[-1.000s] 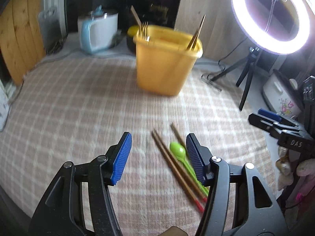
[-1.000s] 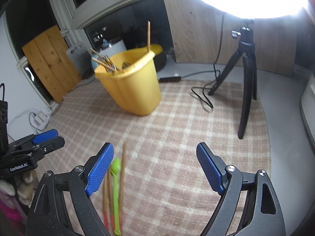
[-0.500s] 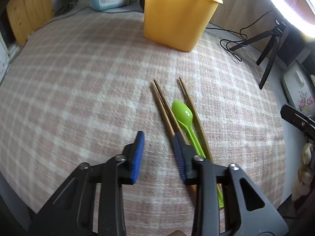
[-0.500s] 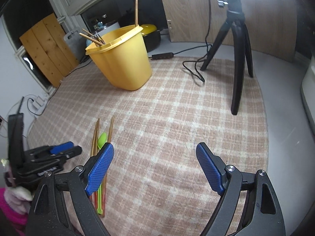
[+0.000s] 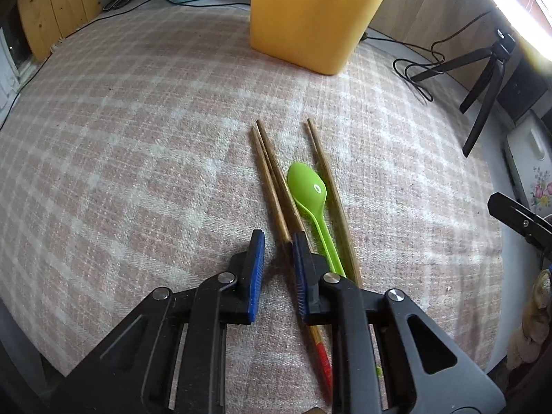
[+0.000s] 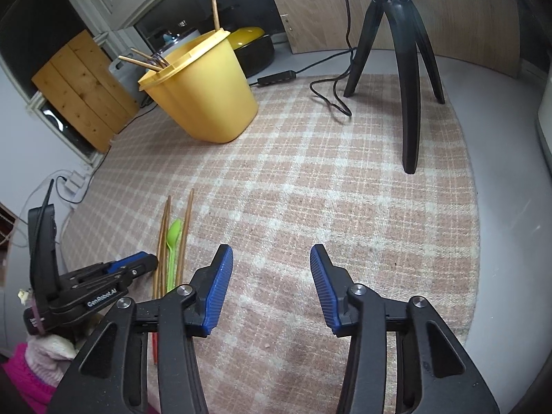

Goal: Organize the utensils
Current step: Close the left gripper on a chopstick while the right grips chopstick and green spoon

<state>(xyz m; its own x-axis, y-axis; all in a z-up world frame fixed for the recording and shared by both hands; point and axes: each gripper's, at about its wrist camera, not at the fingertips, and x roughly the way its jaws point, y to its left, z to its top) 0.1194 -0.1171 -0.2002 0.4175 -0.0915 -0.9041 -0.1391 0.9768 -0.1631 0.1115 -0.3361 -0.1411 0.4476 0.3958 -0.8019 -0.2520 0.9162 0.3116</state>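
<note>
Between left tongs point(image 5: 278, 252): chopsticks point(image 5: 272, 186).

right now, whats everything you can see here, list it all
bin: one, yellow, far side of the cloth
chopsticks in bin: several, wooden, sticking out of the top
loose chopsticks: three, wooden, flat on the cloth, two left of the spoon, one right
spoon: one, green, between the loose chopsticks
cloth: one, pink and white check, under everything
tripod: one, black, right edge of the cloth
cable: one, black, by the tripod
pot: one, black with yellow lid, behind the bin
left gripper: one, black with blue fingers, just been closing, narrow gap at the chopstick pair, not pressing
right gripper: one, same colours, just been closing, nothing between
</note>
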